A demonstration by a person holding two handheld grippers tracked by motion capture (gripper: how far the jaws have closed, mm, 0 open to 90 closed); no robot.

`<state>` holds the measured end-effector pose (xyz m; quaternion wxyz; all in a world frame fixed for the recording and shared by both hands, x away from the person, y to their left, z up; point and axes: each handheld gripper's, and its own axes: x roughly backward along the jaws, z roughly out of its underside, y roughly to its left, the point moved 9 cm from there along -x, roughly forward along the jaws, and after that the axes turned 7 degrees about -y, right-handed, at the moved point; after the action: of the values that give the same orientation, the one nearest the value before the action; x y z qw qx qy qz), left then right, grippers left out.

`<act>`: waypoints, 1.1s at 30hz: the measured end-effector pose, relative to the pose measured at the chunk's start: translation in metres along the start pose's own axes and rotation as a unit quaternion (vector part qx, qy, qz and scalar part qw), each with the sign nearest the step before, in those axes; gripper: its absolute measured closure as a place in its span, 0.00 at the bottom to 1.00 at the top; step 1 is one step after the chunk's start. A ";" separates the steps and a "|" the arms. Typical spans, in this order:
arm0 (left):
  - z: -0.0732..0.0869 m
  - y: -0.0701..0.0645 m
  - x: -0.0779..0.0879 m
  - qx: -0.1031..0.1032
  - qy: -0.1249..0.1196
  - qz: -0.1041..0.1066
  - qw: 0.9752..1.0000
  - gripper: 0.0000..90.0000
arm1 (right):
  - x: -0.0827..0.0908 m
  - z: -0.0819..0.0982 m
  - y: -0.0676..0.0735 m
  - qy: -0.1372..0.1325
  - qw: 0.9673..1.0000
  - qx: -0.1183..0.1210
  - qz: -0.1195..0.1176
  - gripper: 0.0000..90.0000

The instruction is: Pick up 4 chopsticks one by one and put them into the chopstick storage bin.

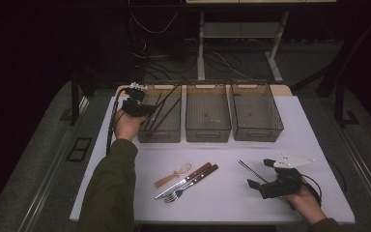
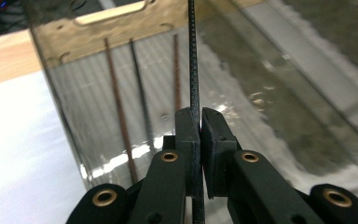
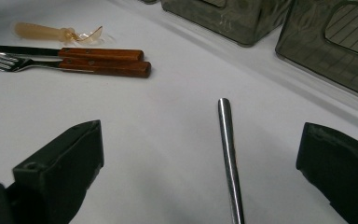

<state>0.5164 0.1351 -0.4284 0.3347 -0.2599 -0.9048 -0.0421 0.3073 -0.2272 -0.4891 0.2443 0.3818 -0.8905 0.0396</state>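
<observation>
Over left bin (image 1: 160,126): chopstick (image 2: 194,56) lengthwise.

The black chopstick (image 2: 194,60) I hold is thin, dark and finely ribbed; it runs straight up from between my left jaws, pinched tight between the pads, its upper length over the open top of the left bin (image 1: 160,133). That bin is smoky, see-through plastic and stands at the far left of the table; three more sticks (image 2: 119,112) lean inside it, two brownish, one black. A smooth metal chopstick (image 3: 227,154) lies flat on the white tabletop between my right jaws, untouched
</observation>
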 end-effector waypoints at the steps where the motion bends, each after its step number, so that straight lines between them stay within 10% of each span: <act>1: 0.002 0.002 -0.003 0.007 0.003 -0.004 1.000 0.95 | 0.000 0.000 0.000 0.000 1.000 0.000 0.000 0.01; 19: 0.022 0.011 -0.022 0.024 0.067 -0.040 0.997 0.95 | 0.001 -0.001 0.001 -0.002 1.000 0.002 -0.002 0.01; 33: 0.010 0.006 -0.017 -0.008 0.024 -0.032 0.999 0.72 | 0.001 -0.001 0.001 -0.003 1.000 0.003 -0.003 0.01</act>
<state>0.5242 0.1349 -0.4468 0.3526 -0.2324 -0.9040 -0.0661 0.3067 -0.2268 -0.4880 0.2409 0.3851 -0.8900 0.0409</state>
